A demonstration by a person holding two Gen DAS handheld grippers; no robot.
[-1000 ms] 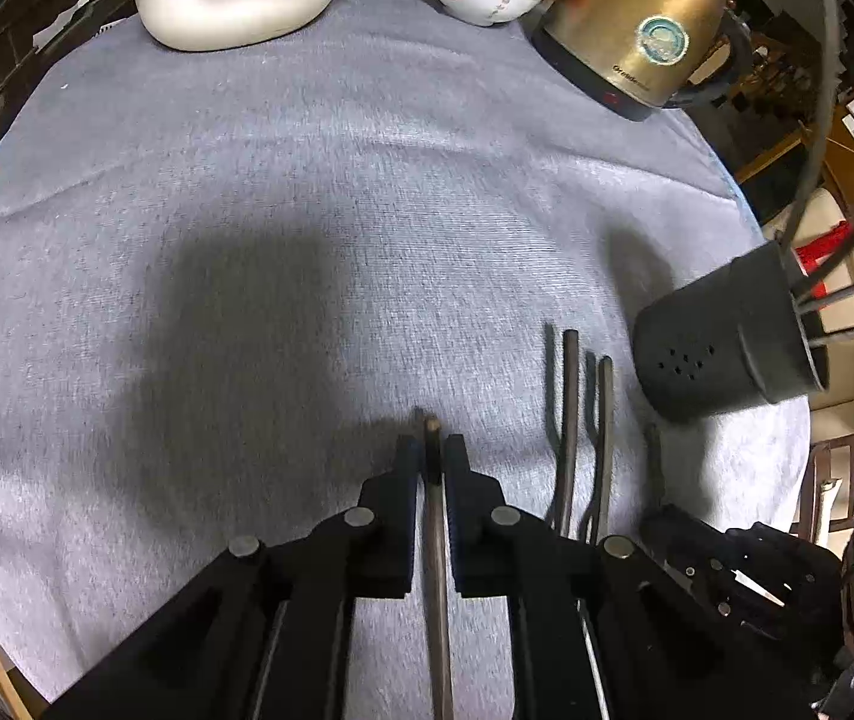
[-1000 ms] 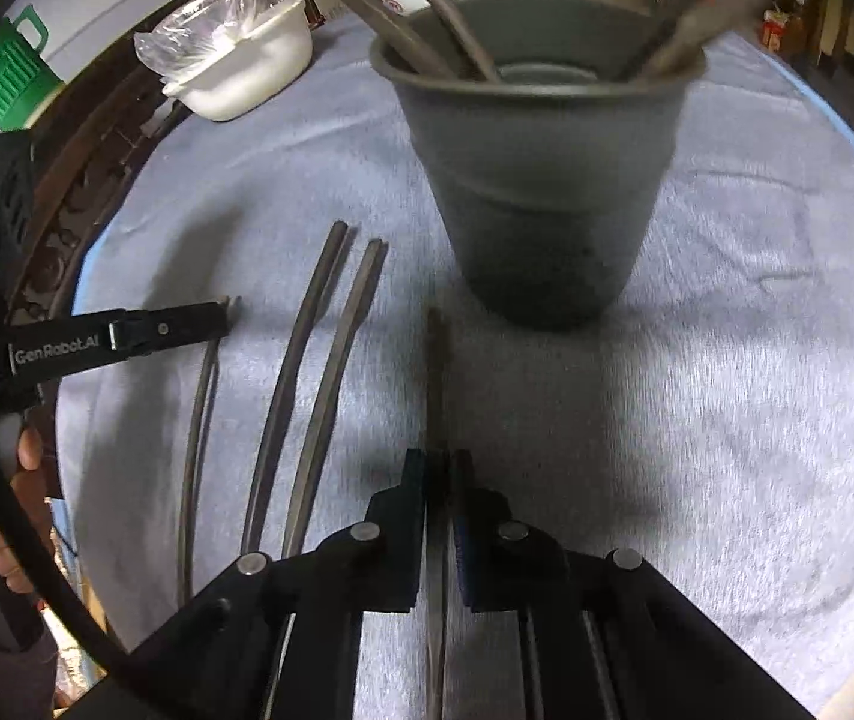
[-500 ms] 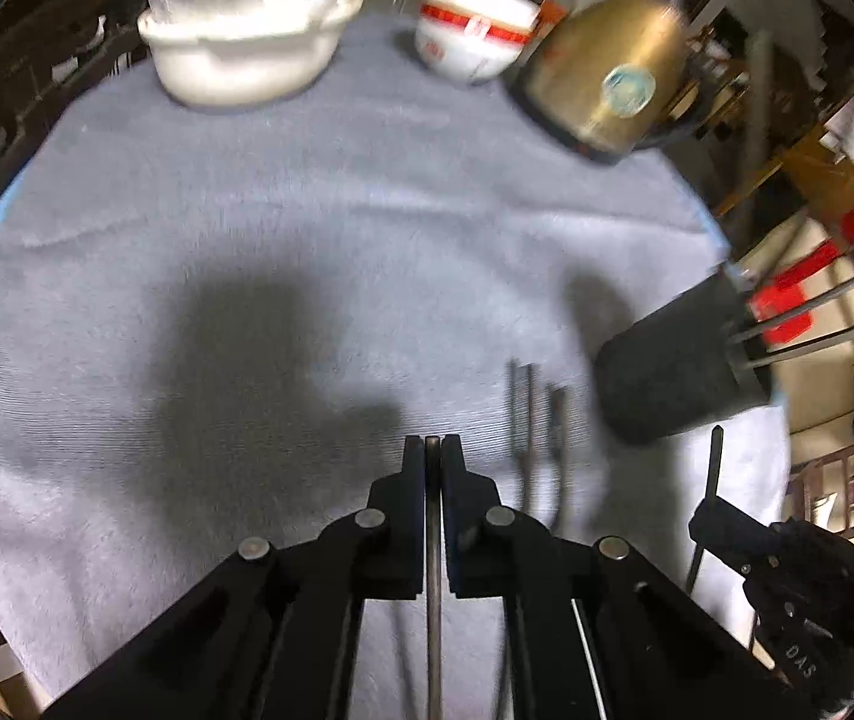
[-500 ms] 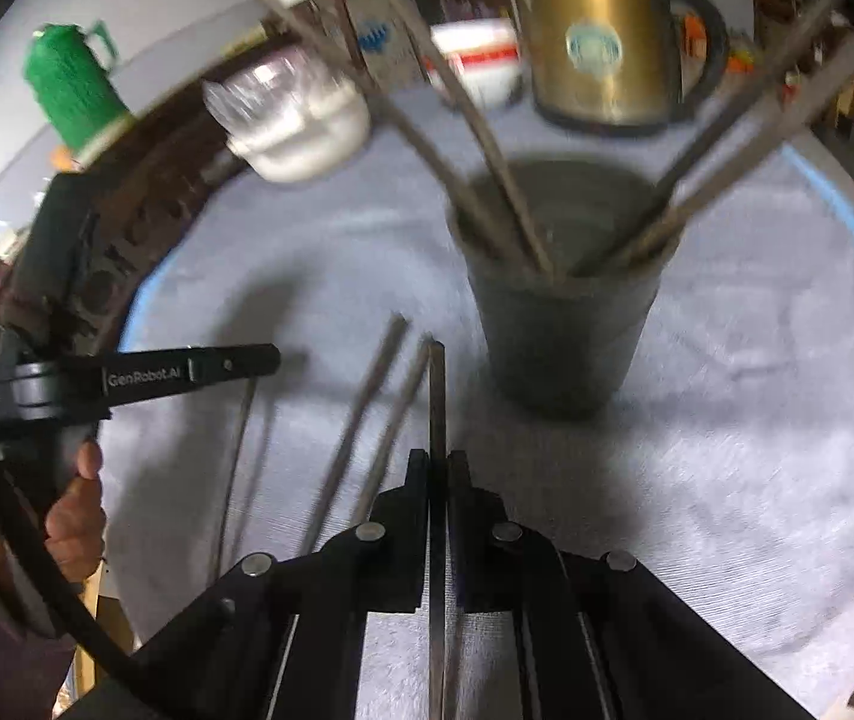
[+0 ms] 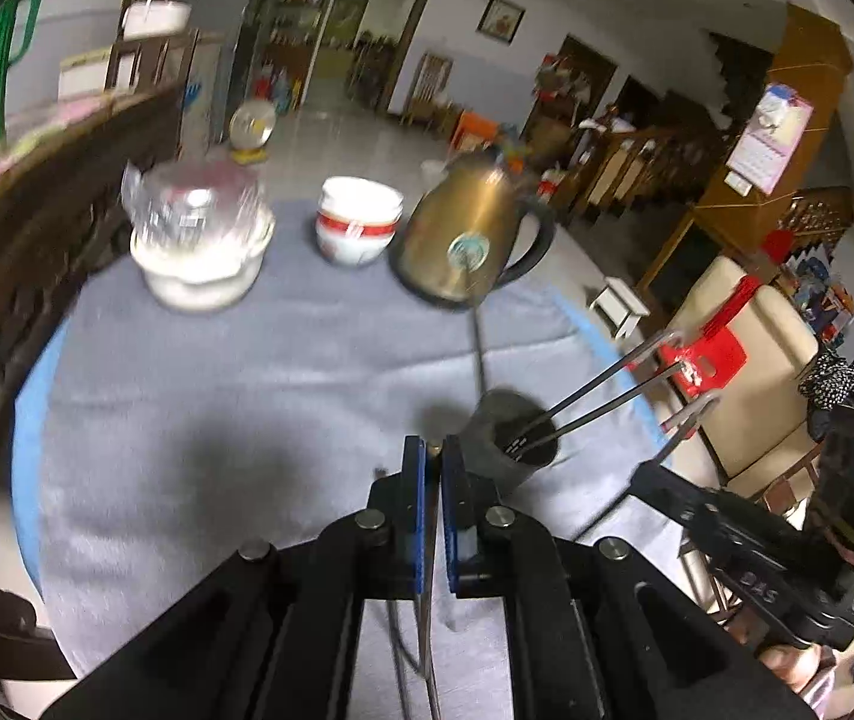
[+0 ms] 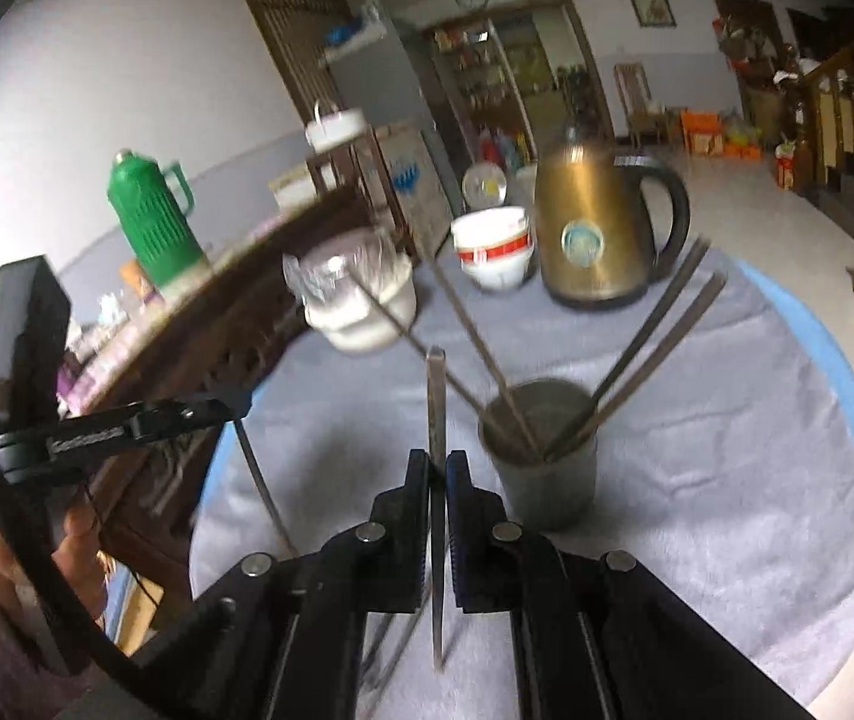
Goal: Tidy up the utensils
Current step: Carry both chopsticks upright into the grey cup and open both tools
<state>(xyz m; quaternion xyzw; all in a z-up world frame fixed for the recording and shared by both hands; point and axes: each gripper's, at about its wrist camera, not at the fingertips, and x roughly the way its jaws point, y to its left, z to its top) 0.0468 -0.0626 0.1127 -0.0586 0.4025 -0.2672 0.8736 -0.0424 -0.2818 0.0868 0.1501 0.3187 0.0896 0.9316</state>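
Holder: dark utensil cup (image 6: pixel 538 468) upright on the grey-clothed worktop (image 6: pixel 727 420), several chopsticks (image 6: pixel 655 348) fanned out of it.
Right claw (image 6: pixel 437 474): clamped tight on one chopstick (image 6: pixel 436 396), which juts up past the tips just left of the cup.
Left claw (image 5: pixel 433 456): pinched on a thin dark stick (image 5: pixel 427 612) — its far end barely clears the tips; cup (image 5: pixel 508 444) just right of it.
Far worktop: brass kettle (image 6: pixel 595 234), red-banded bowls (image 6: pixel 494 246), white pot under plastic wrap (image 6: pixel 360 300) — well apart from the cup.
Off worktop: green flask (image 6: pixel 150 216) on a side cabinet.
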